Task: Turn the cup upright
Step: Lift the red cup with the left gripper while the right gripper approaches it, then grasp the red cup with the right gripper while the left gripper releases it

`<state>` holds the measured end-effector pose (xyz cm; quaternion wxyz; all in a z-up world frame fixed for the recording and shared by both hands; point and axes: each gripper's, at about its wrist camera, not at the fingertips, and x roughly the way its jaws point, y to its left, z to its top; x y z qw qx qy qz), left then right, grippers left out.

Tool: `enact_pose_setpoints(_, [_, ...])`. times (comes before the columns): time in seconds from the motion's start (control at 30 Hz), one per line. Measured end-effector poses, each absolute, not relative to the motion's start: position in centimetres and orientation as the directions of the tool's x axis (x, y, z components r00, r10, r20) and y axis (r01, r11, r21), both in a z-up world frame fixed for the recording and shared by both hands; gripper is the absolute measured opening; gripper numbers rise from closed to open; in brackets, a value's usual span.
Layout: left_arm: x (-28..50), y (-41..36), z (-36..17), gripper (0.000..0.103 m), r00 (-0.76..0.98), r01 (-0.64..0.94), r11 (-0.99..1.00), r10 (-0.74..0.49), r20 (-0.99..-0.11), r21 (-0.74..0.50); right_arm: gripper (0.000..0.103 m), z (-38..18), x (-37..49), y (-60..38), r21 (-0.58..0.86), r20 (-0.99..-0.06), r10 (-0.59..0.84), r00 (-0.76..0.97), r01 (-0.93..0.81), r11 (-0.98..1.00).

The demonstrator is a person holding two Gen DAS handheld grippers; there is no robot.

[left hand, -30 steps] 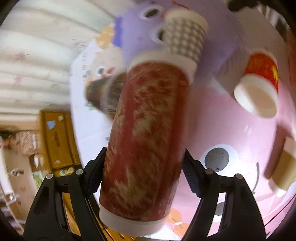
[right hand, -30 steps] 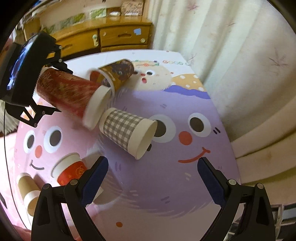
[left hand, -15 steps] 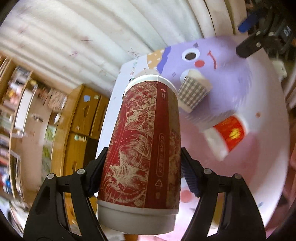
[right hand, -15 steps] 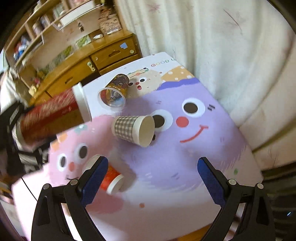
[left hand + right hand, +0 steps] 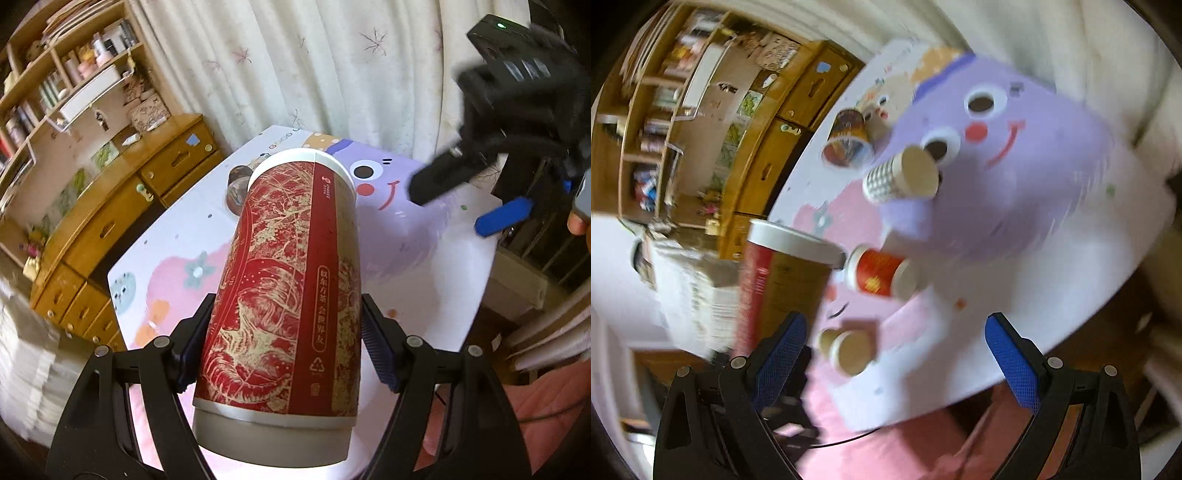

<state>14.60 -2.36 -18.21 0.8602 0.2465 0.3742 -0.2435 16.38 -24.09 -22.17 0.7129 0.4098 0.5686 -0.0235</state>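
My left gripper (image 5: 286,345) is shut on a tall red cup with gold pattern (image 5: 291,295) and holds it in the air above the table, rim pointing away from the camera. The same cup shows in the right wrist view (image 5: 783,284), about upright, rim up, at the table's left edge. My right gripper (image 5: 895,354) is open and empty, raised over the near side of the table; it also shows in the left wrist view (image 5: 476,199). The right wrist view is blurred.
Several cups lie on their sides on the cartoon table mat (image 5: 1015,206): a dark patterned one (image 5: 846,140), a checked one (image 5: 901,177), a small red one (image 5: 882,273) and brown ones (image 5: 849,350). A wooden dresser (image 5: 110,221) and curtain (image 5: 314,66) stand behind.
The left gripper has turned the red cup from lying sideways to about upright and lifted it. The right gripper has pulled back and up from the table, still open.
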Motion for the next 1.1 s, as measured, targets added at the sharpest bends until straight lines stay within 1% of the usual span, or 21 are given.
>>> enact_pose_setpoints(0.1, [12.4,-3.2,-18.5,0.071,0.603,0.581,0.784,-0.234,-0.762,0.219,0.098,-22.2,15.6,-23.7,0.611,-0.789,0.507,0.347,0.529,0.589])
enact_pose_setpoints(0.23, [11.1,-4.3,-19.3,0.071,0.575,0.550,0.822,-0.246,-0.780,0.147,0.098,-22.5,15.3,-23.7,0.647,-0.749,0.569,0.341,0.565,0.513])
enact_pose_setpoints(0.43, [10.8,-6.0,-21.1,0.071,0.530,0.477,0.878,-0.241,-0.813,0.050,0.098,-24.0,15.3,-25.1,0.654,-0.715,0.615,0.334,0.631,0.418])
enact_pose_setpoints(0.57, [11.2,-7.8,-23.2,0.071,0.483,0.407,0.913,-0.207,-0.851,0.009,0.098,-24.8,16.1,-26.6,0.610,-0.752,0.595,0.285,0.642,0.463])
enact_pose_setpoints(0.6, [11.5,-8.1,-23.5,0.071,0.476,0.394,0.919,-0.203,-0.856,0.002,0.098,-25.1,16.4,-27.1,0.571,-0.785,0.561,0.265,0.662,0.486])
enact_pose_setpoints(0.63, [11.5,-8.7,-24.0,0.071,0.467,0.376,0.926,-0.195,-0.863,-0.006,0.098,-25.5,16.9,-27.5,0.549,-0.797,0.556,0.236,0.666,0.505])
enact_pose_setpoints(0.8, [12.8,-11.1,-25.9,0.071,0.418,0.267,0.962,-0.171,-0.892,-0.059,0.098,-27.2,18.8,-30.1,0.502,-0.805,0.579,0.129,0.667,0.550])
enact_pose_setpoints(0.9, [13.7,-12.3,-27.4,0.071,0.373,0.164,0.978,-0.179,-0.911,-0.125,0.098,-28.0,20.2,-31.7,0.475,-0.816,0.573,0.074,0.650,0.593])
enact_pose_setpoints(1.1, [14.9,-14.3,-30.2,0.072,0.331,-0.027,0.983,-0.160,-0.930,-0.179,0.098,-29.5,23.5,-34.0,0.420,-0.835,0.548,-0.052,0.585,0.694])
